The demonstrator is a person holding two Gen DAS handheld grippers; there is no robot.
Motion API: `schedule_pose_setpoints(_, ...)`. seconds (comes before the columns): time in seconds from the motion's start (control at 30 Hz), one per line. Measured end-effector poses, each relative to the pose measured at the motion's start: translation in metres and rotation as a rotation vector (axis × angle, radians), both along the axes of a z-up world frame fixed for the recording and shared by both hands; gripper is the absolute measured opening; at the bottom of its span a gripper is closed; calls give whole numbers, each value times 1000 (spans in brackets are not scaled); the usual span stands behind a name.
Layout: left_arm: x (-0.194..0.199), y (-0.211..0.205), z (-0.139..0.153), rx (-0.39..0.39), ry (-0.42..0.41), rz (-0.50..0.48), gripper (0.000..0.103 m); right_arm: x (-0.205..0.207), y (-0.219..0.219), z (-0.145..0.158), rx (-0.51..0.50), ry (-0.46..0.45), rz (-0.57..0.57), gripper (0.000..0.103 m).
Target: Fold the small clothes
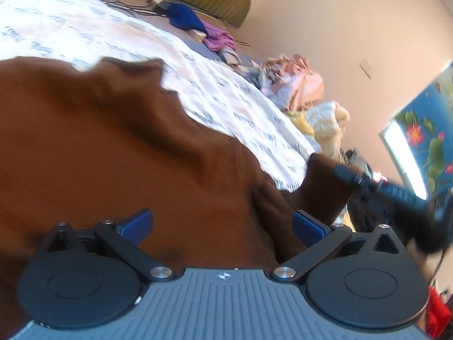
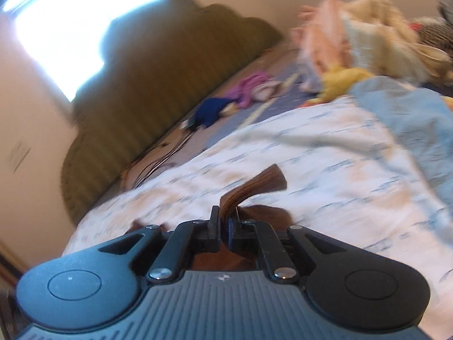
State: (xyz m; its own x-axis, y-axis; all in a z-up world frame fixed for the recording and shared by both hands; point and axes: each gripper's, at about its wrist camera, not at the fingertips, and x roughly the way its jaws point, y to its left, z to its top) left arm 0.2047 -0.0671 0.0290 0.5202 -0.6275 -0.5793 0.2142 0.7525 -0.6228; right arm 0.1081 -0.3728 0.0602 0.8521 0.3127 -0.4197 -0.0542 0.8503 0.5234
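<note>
A brown garment (image 1: 113, 147) fills most of the left wrist view, lying over the white printed sheet (image 1: 85, 31). My left gripper (image 1: 223, 223) is open, its blue pads (image 1: 138, 222) wide apart with brown cloth draped between them. In the right wrist view my right gripper (image 2: 224, 226) is shut on a ribbed brown hem (image 2: 254, 187) of the same garment, which sticks up past the fingertips. The right gripper also shows in the left wrist view (image 1: 348, 177), holding a corner of the cloth raised at the right.
A pile of pink, cream and yellow clothes (image 1: 300, 90) lies at the sheet's far end, also in the right wrist view (image 2: 354, 42). A blue cloth (image 1: 184, 19) and a purple one (image 1: 218, 38) lie near cables. An olive cushion (image 2: 158, 85) lines the wall. A light blue cloth (image 2: 410, 119) lies right.
</note>
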Motion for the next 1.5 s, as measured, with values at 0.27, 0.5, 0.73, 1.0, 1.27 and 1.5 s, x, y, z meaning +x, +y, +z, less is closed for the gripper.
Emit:
schedule_pose_setpoints(0.27,30,59,4,43,77,25,103,18,160,-42,-243,-11,203,4)
schedule_pose_setpoints(0.5,42,82,-7,-12,173,51,103,42,229,-72,-317,129,259,11)
schedule_pose_setpoints(0.73,49,61,-13,11,196,-2,103,-44,152,-50,-104,-4,239,84)
schedule_pose_setpoints(1.0,65,45,-30,39,252,23,100,-92,109,-41,-160,-43,195,84)
schedule_pose_setpoints(1.27,85,46,-30,101,315,66,3,-71,104,-50,-235,-9,68,84)
schedule_pose_setpoints(1.5,63,71,-24,14,176,153,4,-73,96,-55,-239,8,59,84)
